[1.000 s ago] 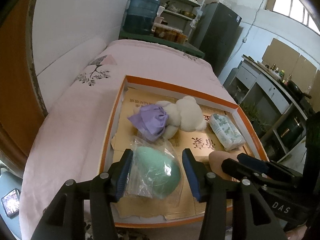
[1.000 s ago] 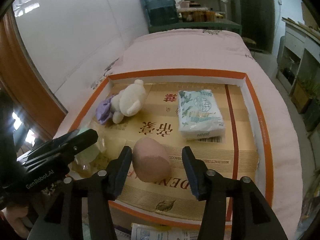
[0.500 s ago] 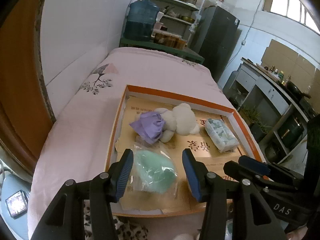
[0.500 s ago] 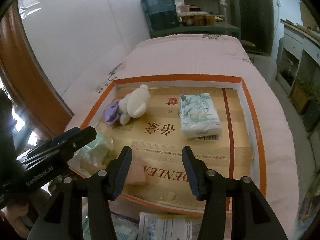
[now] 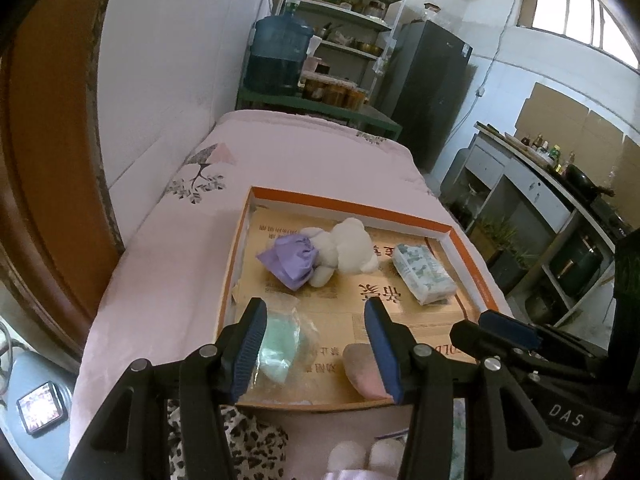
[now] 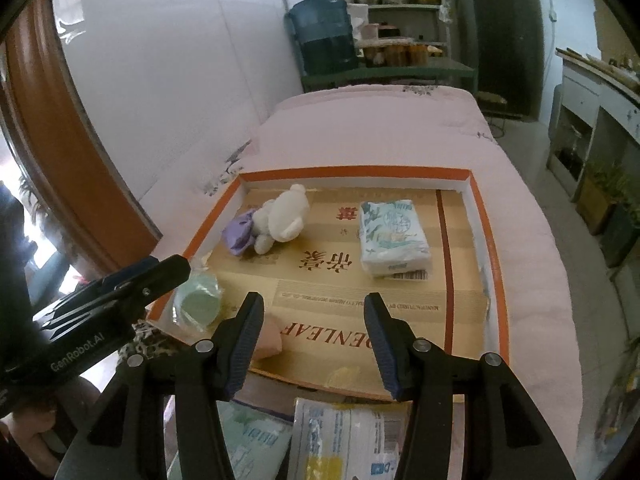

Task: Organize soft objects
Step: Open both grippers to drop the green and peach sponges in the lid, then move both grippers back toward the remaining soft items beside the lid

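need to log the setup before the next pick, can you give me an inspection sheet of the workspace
surface: shallow orange-rimmed box lined with printed cardboard, on a pink bedspread
job's things: white teddy bear against a purple cloth; tissue pack; bagged green sponge; pink sponge, all in the box
clutter: plastic packets and leopard-print fabric at the near edge
grippers: left gripper and right gripper open, holding nothing
cables: nothing seen
surroundings: water jug, shelves, dark fridge, counter on the right
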`<state>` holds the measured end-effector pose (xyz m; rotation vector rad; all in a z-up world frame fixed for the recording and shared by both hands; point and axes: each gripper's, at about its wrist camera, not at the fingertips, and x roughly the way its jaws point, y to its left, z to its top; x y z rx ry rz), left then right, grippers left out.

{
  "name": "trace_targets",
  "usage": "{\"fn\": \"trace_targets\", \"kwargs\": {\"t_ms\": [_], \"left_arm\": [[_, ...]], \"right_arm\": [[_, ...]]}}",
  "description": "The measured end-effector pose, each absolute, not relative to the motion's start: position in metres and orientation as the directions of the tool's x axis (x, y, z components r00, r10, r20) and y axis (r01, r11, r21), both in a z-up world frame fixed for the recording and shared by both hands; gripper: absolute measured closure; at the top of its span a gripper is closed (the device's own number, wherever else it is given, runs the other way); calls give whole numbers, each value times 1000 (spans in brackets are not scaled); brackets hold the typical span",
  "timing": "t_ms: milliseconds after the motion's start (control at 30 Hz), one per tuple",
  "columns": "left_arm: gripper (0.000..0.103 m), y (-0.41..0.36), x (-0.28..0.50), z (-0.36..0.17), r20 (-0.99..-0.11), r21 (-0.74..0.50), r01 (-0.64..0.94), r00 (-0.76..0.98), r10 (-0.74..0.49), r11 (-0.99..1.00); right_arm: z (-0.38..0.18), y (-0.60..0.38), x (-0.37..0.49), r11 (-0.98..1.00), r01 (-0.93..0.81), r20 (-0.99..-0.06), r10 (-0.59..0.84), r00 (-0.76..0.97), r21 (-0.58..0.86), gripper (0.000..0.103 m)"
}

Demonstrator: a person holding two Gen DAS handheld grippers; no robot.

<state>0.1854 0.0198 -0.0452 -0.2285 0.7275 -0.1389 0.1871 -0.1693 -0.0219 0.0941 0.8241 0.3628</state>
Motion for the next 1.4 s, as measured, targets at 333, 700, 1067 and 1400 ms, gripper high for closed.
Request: {"fn": "trace_targets", "kwargs": {"t_ms": [333,700,1067,1400], "left_arm": [[52,18,166,-29,-616,-249,62,760,-207,967],[52,18,145,-17,-596,-245,70,775,-207,967],[52,20,122,-7,-577,-244,79,789,-210,967],[52,23,95,-5,-557,-236,84,805,-205,968]], "right_arm": [[-9,-171,169,935,-284,-681,351,643,215,49],[3,-172,146,935,-286,-666,350,659,209,49],[17,-178,117,938,-282,-643,345,684,203,49],[17,-180,94,941,-277,-642,337,689,197,49]]}}
